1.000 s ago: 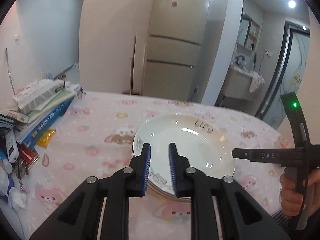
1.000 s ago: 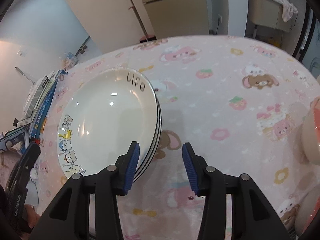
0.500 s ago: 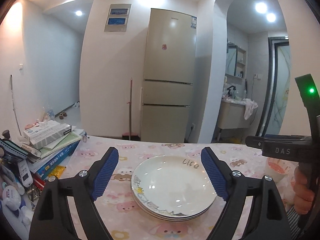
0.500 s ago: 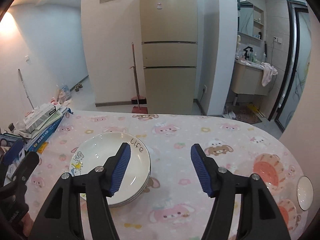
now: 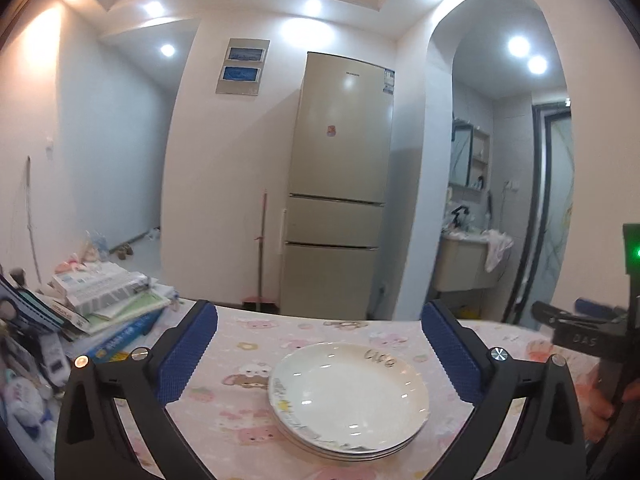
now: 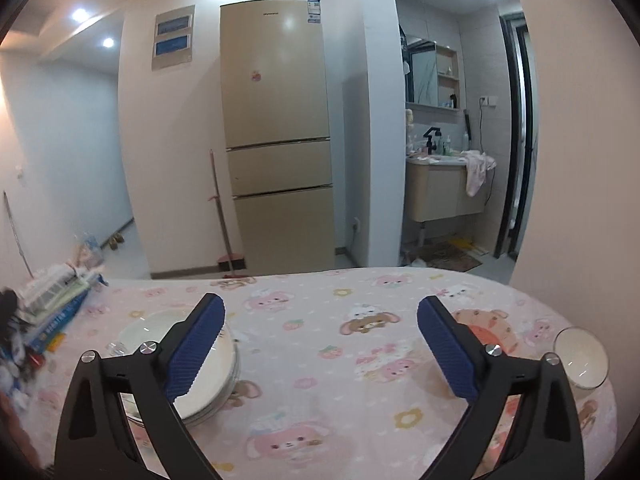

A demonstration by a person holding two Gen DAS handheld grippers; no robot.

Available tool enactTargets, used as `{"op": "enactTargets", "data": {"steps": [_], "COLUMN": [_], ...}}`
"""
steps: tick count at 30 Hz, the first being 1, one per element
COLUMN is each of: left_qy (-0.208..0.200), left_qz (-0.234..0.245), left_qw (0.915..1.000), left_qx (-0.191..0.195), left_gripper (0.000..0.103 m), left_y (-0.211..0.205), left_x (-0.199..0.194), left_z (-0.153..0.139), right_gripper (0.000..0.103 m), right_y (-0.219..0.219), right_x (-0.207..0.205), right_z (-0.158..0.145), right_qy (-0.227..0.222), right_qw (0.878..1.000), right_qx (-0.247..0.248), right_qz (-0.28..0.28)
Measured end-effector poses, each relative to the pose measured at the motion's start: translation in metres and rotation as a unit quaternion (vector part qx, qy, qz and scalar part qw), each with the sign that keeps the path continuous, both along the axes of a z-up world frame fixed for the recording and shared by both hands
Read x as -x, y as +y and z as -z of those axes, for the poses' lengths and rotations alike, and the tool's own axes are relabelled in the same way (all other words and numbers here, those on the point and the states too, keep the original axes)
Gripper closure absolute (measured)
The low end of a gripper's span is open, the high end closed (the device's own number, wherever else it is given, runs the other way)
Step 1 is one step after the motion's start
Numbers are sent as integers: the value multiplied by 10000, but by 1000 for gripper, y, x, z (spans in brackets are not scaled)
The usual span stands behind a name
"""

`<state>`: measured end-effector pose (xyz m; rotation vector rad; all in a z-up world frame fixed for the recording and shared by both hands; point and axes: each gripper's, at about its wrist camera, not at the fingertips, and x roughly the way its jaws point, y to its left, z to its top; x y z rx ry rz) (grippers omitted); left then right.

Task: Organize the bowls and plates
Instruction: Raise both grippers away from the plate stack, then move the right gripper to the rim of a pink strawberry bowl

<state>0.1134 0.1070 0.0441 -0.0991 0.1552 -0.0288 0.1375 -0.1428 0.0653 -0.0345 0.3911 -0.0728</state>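
A stack of white plates (image 5: 348, 396) with "Life" written on the top one rests on the pink cartoon tablecloth (image 5: 240, 360). My left gripper (image 5: 320, 354) hovers above and in front of the stack, its jaws opening wide with nothing between them. My right gripper (image 6: 320, 348) is also opening and empty; the plate stack (image 6: 136, 332) lies low left of it, partly behind its left finger. A small pale bowl (image 6: 580, 360) stands near the table's right edge, with an orange-printed bowl (image 6: 492, 330) beside it. In the left wrist view the right gripper (image 5: 580, 332) shows at the far right.
Books and boxes (image 5: 108, 292) are piled at the table's left edge. Behind the table stand a beige fridge (image 5: 340, 184) and a broom (image 6: 222, 216) against the wall. A person's hand (image 5: 604, 404) holds the right gripper.
Both grippers rose and tipped up away from the plate stack, and both jaws spread from narrow to wide. The plates stayed where they were.
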Motion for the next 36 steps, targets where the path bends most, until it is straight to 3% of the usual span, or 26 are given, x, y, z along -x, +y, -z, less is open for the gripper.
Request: {"op": "enactTargets", "data": {"steps": [2,7,15,22,27,31,33,36], "left_qy": [-65,5,-80,-248,-563,-482,-453,-270], "left_qz": [-208,179,338,710,879,624,1141,1373], "left_qw": [9996,9993,9994,9972,9943,9968,9915,9896], "left_qx": [-171,315,90,0,-219,160,436,318], "left_gripper": [0,0,0,0,0,0,0,0], "left_y": [0,8,-19,-63,-110,-143,-151,-175], "left_x": [6,6,19,58,87,95,95,89], "left_z": [2,0,-8,-44,-77,-96,-97,-97], "right_gripper": [6,6,6,4,1,1,1,1], "right_y": [0,-10,-42,-66,-90,-121,-145,-170], "right_x": [4,33,70,105,131,153,166,179], "right_z": [1,1,-6,-17,-21,-28,-34,-36], "right_qy": [78,31,-245,-635,-792,-898,-824,-684], "right_qw": [9995,9996,9996,9962,9959,9949,9960,9975], "right_qx": [296,177,98,592,386,91,-190,-149], "right_qz": [111,-215,-94,-50,-214,-452,-301,-79]}}
